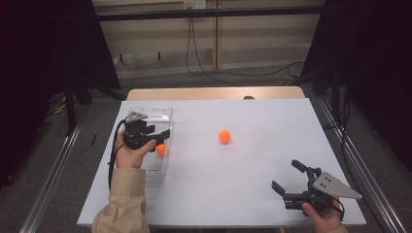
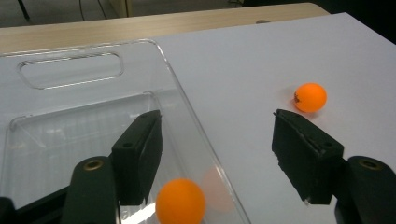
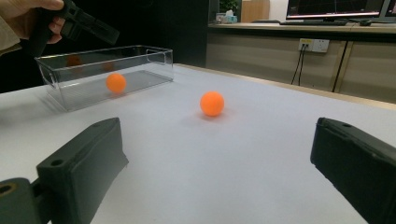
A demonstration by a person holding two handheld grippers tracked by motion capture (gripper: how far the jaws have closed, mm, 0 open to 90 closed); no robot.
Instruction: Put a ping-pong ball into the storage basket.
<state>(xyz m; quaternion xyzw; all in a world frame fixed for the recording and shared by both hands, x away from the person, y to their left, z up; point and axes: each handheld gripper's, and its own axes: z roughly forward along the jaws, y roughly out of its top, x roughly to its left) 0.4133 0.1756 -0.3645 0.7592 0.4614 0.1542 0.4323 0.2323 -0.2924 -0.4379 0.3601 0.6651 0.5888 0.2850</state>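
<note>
Left gripper [image 1: 163,138] hangs over the clear, hard-walled plastic box [image 1: 145,112], jaws parted and gripping nothing, a smooth orange ball [image 1: 161,149] in the box beneath. Second glossy ball [image 1: 224,137] rests mid-table on the matte white top [image 1: 252,194]. Right gripper [image 1: 286,177] is wide open, empty.

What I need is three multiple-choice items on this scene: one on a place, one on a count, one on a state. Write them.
1. The loose ball lies: A) on the white table B) on the floor C) in a claw.
2. Orange balls: A) one B) two C) four.
3. The right claw is: A) shut on a ball B) shut, empty C) open, empty.
1A: it rests on bare tabletop. 2B: the boxed ball in the clear box plus the loose one. 3C: its jaws stand apart, nothing between.
</note>
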